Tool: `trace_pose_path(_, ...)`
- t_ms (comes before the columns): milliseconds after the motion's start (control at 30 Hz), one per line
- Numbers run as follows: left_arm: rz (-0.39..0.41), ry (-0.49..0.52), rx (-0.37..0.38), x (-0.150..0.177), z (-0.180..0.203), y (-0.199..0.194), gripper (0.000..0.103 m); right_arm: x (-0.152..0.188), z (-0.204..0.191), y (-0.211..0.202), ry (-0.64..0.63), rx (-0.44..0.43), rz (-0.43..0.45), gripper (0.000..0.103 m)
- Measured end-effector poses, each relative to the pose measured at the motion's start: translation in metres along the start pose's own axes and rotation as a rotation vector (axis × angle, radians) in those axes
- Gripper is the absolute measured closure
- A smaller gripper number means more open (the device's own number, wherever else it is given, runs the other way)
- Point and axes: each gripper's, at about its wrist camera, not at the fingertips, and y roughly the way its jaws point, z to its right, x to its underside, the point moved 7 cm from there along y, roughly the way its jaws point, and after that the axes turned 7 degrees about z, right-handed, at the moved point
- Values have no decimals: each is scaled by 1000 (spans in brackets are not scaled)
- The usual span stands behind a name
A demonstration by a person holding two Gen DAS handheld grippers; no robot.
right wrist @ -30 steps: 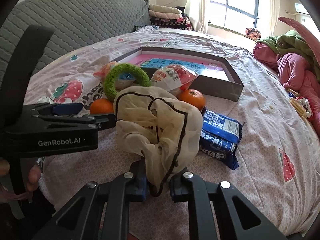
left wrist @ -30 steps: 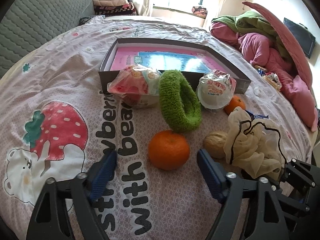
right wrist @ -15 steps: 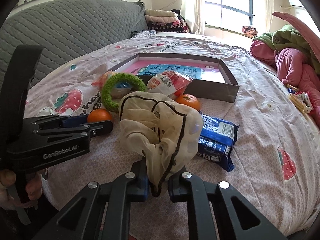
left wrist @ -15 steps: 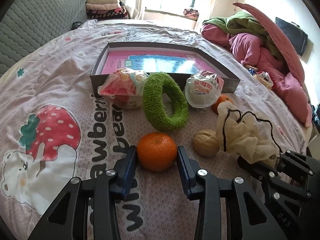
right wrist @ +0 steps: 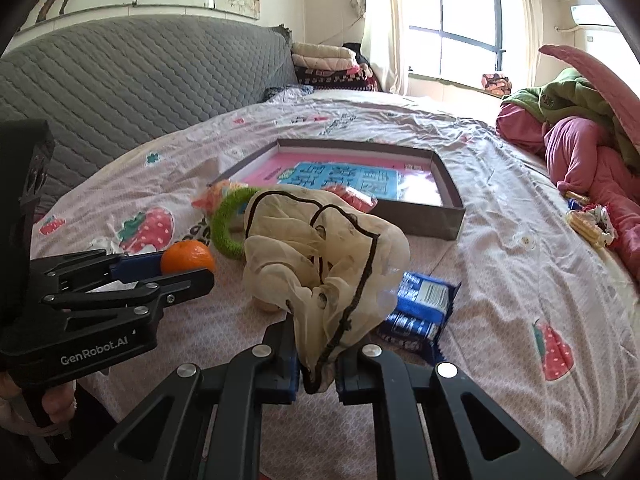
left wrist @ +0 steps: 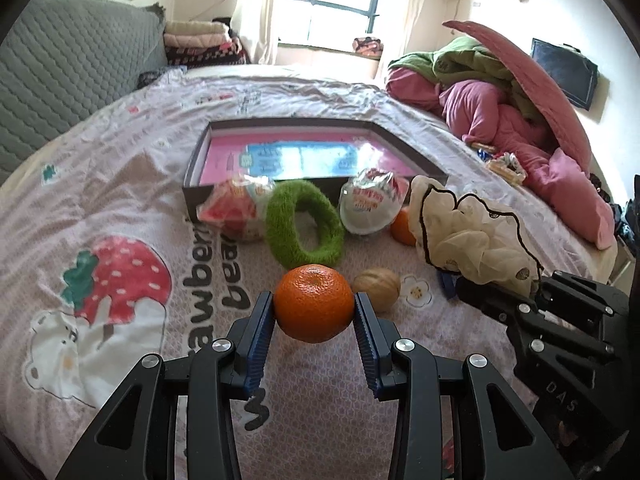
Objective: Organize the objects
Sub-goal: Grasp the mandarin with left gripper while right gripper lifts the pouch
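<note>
My left gripper (left wrist: pixel 314 310) is shut on an orange (left wrist: pixel 314 302) and holds it just above the bedsheet. It also shows at the left of the right wrist view, as the left gripper (right wrist: pixel 186 270) with the orange (right wrist: pixel 188 257). My right gripper (right wrist: pixel 318 372) is shut on a cream gauzy cloth with dark trim (right wrist: pixel 320 256), which hangs bunched above its fingers. Behind the orange lie a green fuzzy ring (left wrist: pixel 304 226), a walnut (left wrist: pixel 377 283), two snack packets (left wrist: pixel 230 212) (left wrist: pixel 370 204) and a second orange (left wrist: pixel 401 227). The grey box (left wrist: pixel 192 176) with a pink floor lies beyond.
A blue snack pack (right wrist: pixel 420 308) lies on the sheet right of the cloth. Pink and green bedding (left wrist: pixel 500 108) is piled at the far right with small wrapped snacks (left wrist: pixel 505 166) beside it. A grey quilted headboard (left wrist: pixel 60 72) rises on the left.
The left gripper closed on the orange and lifted it off the sheet. The right gripper rose a little with the cream cloth still in it.
</note>
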Motion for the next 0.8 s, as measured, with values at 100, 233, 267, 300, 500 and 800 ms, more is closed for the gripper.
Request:
trace_pose_path(100, 13, -4, -2, -5, -2, -3, 62, -6, 5, -1, 3, 7, 17, 90)
trace_pose_path(233, 18, -23, 1, -14, -6, -1, 62, -14, 12, 0, 3, 12, 32, 90)
trace_pose_path(267, 23, -31, 0, -17, -8, -1, 62, -16, 14, 1, 4, 13, 37, 90)
trace_pose_path(300, 27, -32, -4, -20, -9, 1, 62, -18, 17, 2, 4, 16, 42, 90)
trace_pose_path(500, 45, -46, -23, -35, -17, 9, 62, -30, 26, 9, 7, 17, 58, 90)
trace_pose_path(800, 72, -61, -40, -63, -28, 22, 62, -47, 38, 23, 14, 23, 75, 90)
